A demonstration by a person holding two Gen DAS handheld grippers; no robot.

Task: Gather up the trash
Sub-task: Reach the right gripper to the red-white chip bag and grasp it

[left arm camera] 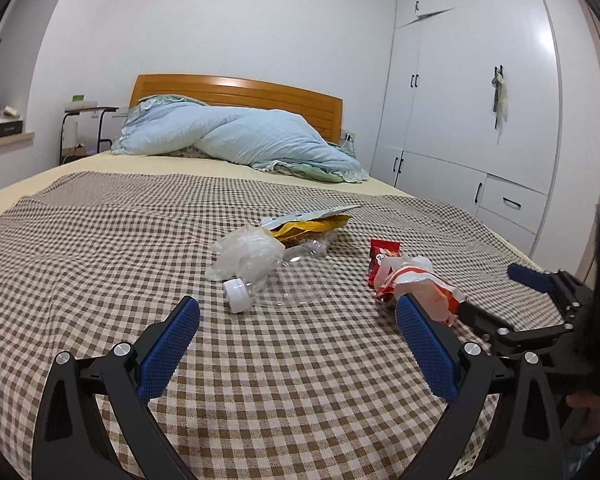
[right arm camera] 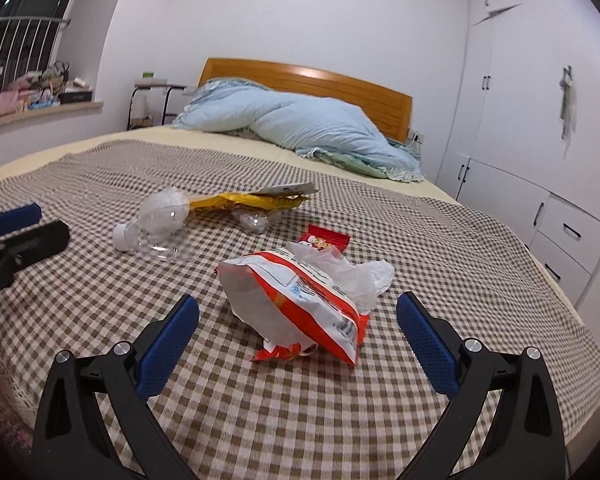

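Right claw (right arm camera: pixel 298 330) spread wide, orange-and-white snack bag (right arm camera: pixel 300 304) dead ahead between its fingers on the checked bedspread (right arm camera: pixel 260 420), long axis slanting away toward upper left. Left claw (left arm camera: pixel 298 330) likewise spread, empty; crushed clear bottle (left arm camera: pixel 260 284) just ahead. Nearer to the bag: right.

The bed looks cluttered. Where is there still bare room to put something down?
The checked cover is bare left of the clear bottle, and in front, between the left tongs and the trash. Crowded: the middle, from the yellow packet to the orange-and-white bag by the right tongs.
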